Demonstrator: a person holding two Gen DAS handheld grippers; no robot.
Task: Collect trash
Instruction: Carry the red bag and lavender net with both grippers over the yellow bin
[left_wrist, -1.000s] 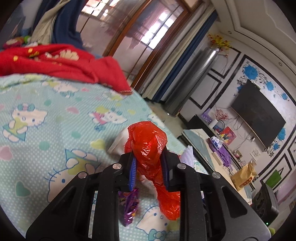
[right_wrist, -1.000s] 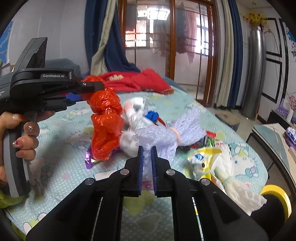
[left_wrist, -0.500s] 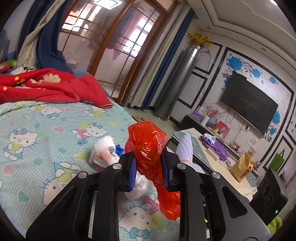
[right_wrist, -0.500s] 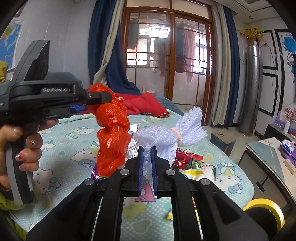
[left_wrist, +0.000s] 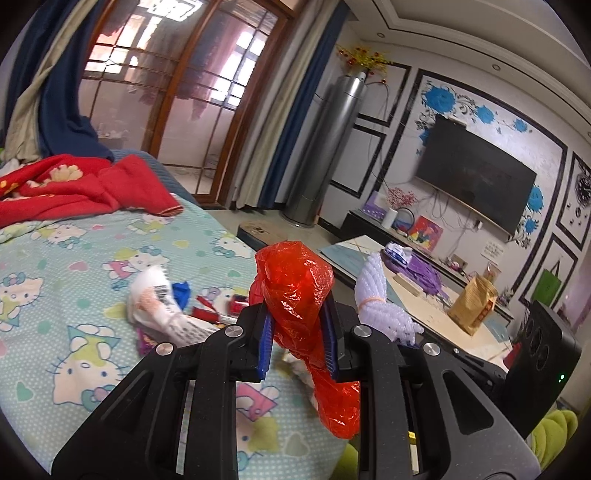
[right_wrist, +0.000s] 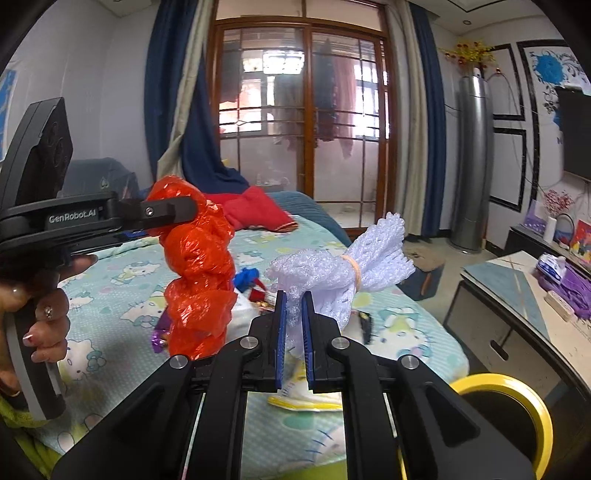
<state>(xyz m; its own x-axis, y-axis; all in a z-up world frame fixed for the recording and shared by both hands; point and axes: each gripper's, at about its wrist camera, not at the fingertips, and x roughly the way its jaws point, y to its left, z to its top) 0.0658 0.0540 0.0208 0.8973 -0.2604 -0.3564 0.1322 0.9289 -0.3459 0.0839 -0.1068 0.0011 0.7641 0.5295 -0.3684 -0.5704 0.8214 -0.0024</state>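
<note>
Landmark: bed (left_wrist: 74, 280), Hello Kitty sheet.

Red plastic bag (left_wrist: 299, 295) pinched in left gripper (left_wrist: 297, 341), held above bed's near edge. White foam net (right_wrist: 332, 273) pinched in right gripper (right_wrist: 291, 343), blue pads nearly together, held beside red bag.

Loose wrappers (left_wrist: 166, 310) left on sheet beneath; print blurred, possibly barcode. Red blanket (left_wrist: 81, 184) bunched at bed's far end. Yellow tape roll (right_wrist: 517, 398) seen off bed's near corner. Glass doors, TV (left_wrist: 476, 184) beyond bed.

"GenRobot.AI" read on left gripper body (right_wrist: 74, 216).

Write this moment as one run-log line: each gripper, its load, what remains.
left gripper: shut on red bag | right gripper: shut on foam net | both lifted off bed | wrappers remain
</note>
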